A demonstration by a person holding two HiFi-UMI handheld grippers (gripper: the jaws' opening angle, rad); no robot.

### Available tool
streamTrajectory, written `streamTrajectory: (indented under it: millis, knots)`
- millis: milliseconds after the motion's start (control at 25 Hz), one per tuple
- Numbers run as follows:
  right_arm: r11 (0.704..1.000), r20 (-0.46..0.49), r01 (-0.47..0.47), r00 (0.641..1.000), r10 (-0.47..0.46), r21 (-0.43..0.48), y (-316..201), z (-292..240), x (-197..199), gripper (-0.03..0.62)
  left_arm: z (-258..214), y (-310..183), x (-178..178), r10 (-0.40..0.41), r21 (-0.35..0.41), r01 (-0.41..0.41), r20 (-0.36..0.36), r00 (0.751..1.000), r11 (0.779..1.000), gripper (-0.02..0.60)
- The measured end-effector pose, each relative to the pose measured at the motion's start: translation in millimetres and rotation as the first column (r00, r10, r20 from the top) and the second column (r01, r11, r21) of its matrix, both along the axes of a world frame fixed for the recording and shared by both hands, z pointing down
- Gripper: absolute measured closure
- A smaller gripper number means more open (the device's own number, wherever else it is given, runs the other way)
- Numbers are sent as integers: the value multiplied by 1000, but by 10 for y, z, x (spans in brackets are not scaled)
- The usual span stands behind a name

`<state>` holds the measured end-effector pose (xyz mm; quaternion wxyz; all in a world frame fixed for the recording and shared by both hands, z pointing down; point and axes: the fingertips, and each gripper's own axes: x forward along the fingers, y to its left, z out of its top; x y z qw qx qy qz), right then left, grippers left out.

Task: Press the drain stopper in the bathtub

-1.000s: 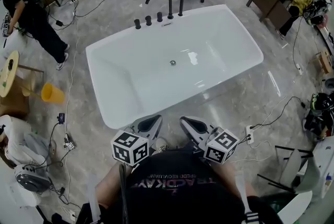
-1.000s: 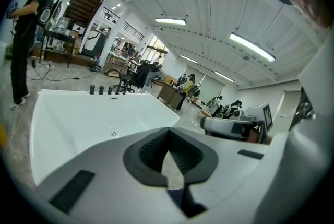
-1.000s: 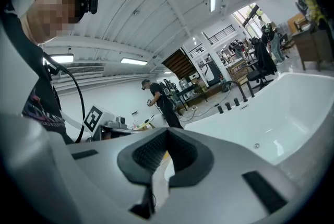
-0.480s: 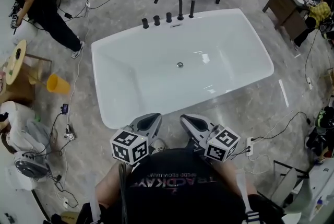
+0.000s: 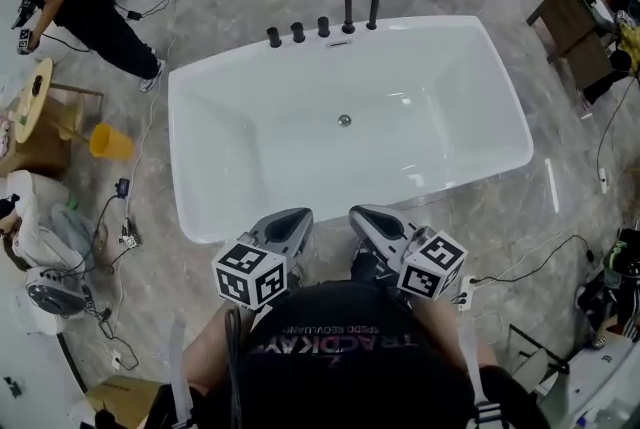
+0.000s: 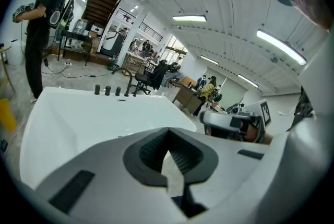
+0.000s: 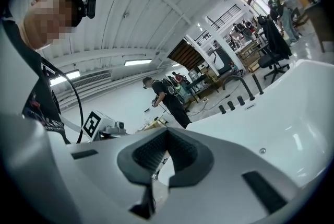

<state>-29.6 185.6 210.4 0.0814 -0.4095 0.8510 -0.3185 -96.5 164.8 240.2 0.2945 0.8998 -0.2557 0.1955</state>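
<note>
The drain stopper (image 5: 344,120) sits mid-floor of the white bathtub (image 5: 215,167), untouched; the left tongs (image 5: 288,220) and right tongs (image 5: 368,217) are closed on nothing, just short of the near rim; reaching in looks unstarted; next, one must lower onto it.

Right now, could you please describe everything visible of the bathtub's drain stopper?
The drain stopper is a small round disc, silvery like metal, set in the white floor of the bathtub, near its middle. Nothing touches it; the left gripper and right gripper are outside the near rim. Whether it is pressed down cannot be told.
</note>
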Motion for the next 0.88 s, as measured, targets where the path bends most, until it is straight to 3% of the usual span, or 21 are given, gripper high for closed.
streamTrajectory:
  millis: [560,880]
  knots:
    - [994,42,104,994,-103,-20,-275,50,780,582,13,-191,671,-128,-18,129,39,991,991,577]
    - [992,42,114,993,-112,-47,-324,162,1105,582,65,-182,825,-176,-32,177,49,983,984,577]
